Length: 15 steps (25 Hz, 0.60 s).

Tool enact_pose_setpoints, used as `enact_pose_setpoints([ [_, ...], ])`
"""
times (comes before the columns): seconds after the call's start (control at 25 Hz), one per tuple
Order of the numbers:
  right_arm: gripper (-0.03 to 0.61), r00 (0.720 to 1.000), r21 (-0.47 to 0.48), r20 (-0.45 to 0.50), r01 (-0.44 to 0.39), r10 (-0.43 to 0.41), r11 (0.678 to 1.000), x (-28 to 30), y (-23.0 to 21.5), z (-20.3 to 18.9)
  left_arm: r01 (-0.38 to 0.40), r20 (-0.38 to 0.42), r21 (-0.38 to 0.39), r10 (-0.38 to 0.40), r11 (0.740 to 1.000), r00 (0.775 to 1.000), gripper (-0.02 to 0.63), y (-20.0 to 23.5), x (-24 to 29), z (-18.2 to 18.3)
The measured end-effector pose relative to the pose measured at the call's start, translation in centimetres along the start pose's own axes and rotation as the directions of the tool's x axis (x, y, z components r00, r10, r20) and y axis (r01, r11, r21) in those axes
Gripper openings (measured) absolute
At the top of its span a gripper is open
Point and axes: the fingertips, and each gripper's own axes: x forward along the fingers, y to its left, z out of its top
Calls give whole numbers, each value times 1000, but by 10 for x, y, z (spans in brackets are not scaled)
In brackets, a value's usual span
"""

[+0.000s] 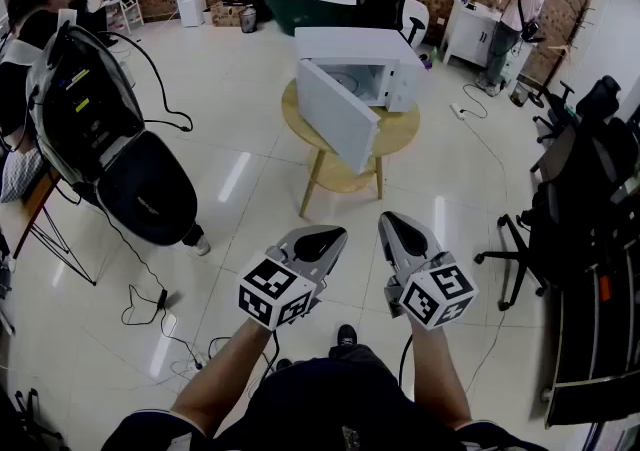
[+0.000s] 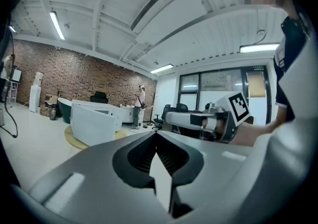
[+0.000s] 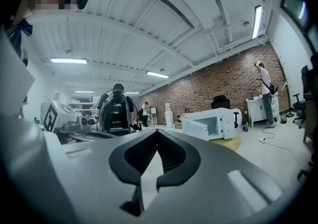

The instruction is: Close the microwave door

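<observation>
Microwave door (image 1: 338,117) wide open, far off; left claw (image 1: 320,237), right claw (image 1: 398,230) tip-to-tip, empty

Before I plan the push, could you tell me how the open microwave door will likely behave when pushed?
The microwave door stands wide open and looks like a rigid panel, so a light push should probably swing it. The microwave sits on a small round table with slim legs; a hard shove might shift it.
</observation>
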Motion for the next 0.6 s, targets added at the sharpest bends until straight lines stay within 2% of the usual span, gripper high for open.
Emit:
enact_pose_setpoints([
  [0.32,2,1000,-5,4,-15,15,1000,9,-58,9,-33,7,12,33,999,999,12,18,59,11],
  [0.6,2,998,8,-12,-60,60,998,18,-112,11,-116,5,12,116,993,993,12,43,109,18],
])
